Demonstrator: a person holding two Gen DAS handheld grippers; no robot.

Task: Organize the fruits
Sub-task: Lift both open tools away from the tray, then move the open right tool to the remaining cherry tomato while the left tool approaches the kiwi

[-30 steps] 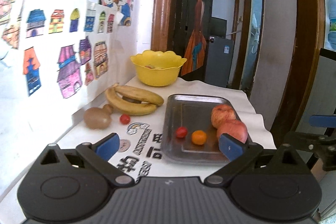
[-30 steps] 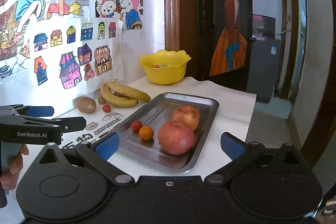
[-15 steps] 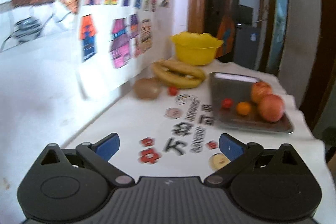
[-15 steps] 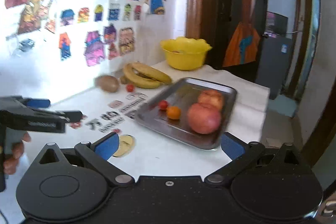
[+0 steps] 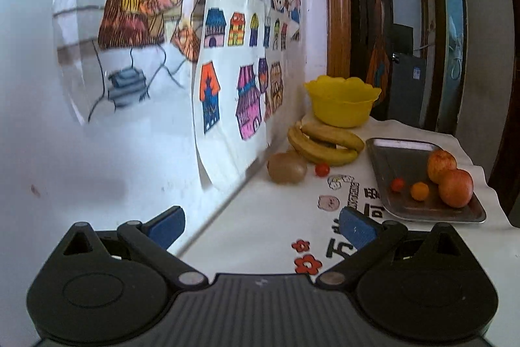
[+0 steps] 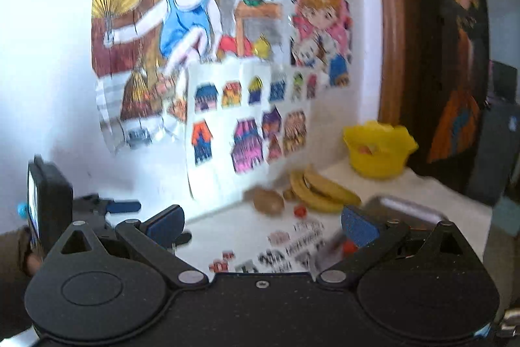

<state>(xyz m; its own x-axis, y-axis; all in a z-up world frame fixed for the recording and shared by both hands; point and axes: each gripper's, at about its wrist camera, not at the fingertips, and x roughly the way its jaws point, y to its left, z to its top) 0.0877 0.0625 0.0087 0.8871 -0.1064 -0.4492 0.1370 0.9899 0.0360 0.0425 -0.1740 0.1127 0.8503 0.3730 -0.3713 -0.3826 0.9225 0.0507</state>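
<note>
The left gripper (image 5: pixel 261 228) hangs above the near end of the table (image 5: pixel 260 217), its blue fingers (image 5: pixel 356 228) spread wide apart with nothing between them. The right gripper (image 6: pixel 261 226) is likewise empty, fingers (image 6: pixel 357 226) set wide apart; its view is blurred.

In the left view, the fruit all lies ahead of the fingers. Straight ahead, close to the wall, sits a kiwi (image 5: pixel 286 168), with a small tomato (image 5: pixel 322 169) just to its right and the bananas (image 5: pixel 326 143) just beyond both. Farther on, behind the bananas, stands a yellow bowl (image 5: pixel 341 101). Ahead and to the right of the right finger lies a metal tray (image 5: pixel 390 155). On it are two apples (image 5: pixel 455 187), one touching the other, an orange (image 5: pixel 419 191) just left of the nearer apple, and a second tomato (image 5: pixel 397 184) just left of the orange. The tray's far half is bare. Printed characters and red flowers mark the white cloth between the fingers and the fruit.

Drawings (image 5: pixel 234 80) of houses and children hang on the wall to the left of the fingers.

In the right view, the kiwi (image 6: pixel 268 200), tomato (image 6: pixel 299 210) and bananas (image 6: pixel 321 189) show ahead between the fingers, and the bowl (image 6: pixel 377 148) farther to the right with some fruit in it, too blurred to tell. The tray (image 6: pixel 406 210) is partly hidden behind the right finger. The left gripper (image 6: pixel 123 206) appears at the left edge, beside the left finger, held in a hand (image 6: pixel 27 252).
</note>
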